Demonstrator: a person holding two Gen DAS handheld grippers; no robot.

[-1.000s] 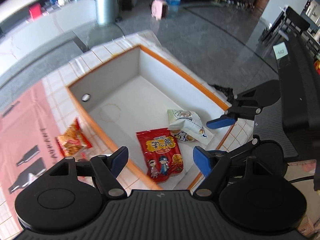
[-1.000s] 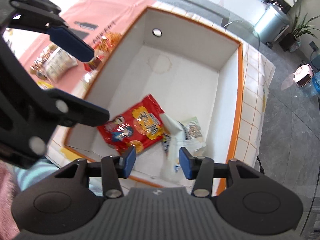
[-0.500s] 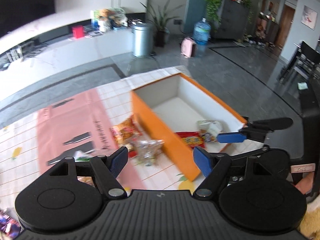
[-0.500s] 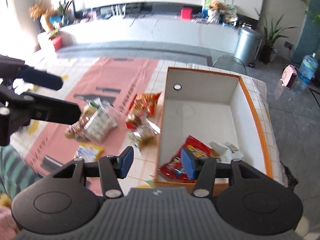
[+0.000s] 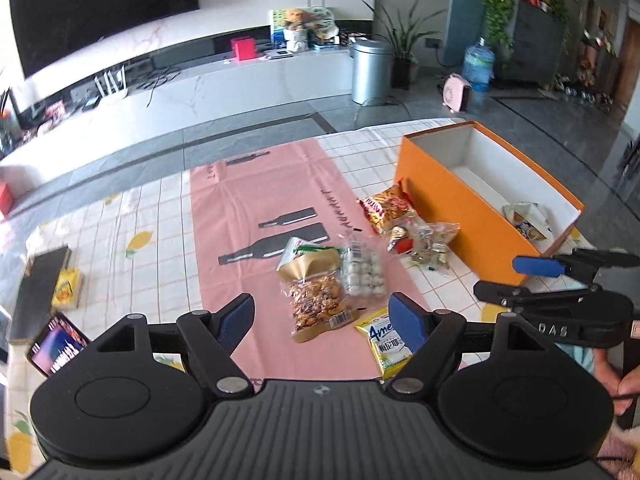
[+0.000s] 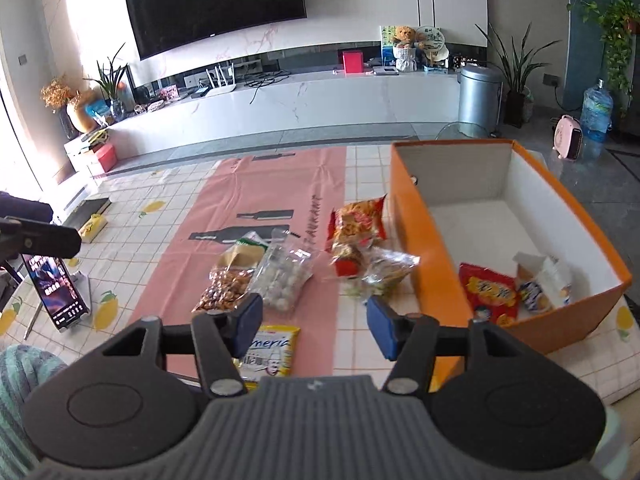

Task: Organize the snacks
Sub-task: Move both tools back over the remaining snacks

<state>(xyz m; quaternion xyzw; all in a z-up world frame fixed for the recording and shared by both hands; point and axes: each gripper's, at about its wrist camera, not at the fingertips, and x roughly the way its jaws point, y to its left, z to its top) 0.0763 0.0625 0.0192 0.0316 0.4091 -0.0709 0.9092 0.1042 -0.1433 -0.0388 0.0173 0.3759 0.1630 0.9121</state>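
Both grippers apparently wide, empty

Orange box, pink runner

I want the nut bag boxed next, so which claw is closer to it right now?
Left, it seems. The left claw hovers open just short of the nut bag; the right claw, also open, sits nearer the orange box.

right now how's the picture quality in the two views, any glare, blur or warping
Left wrist view: fisheye bends the TV console into an arc; the snacks are sharp, the left tongs crisp. Right wrist view: window light at far left blows out the wall; the orange box is evenly lit, and the clear bag beside it looks slightly smeared.
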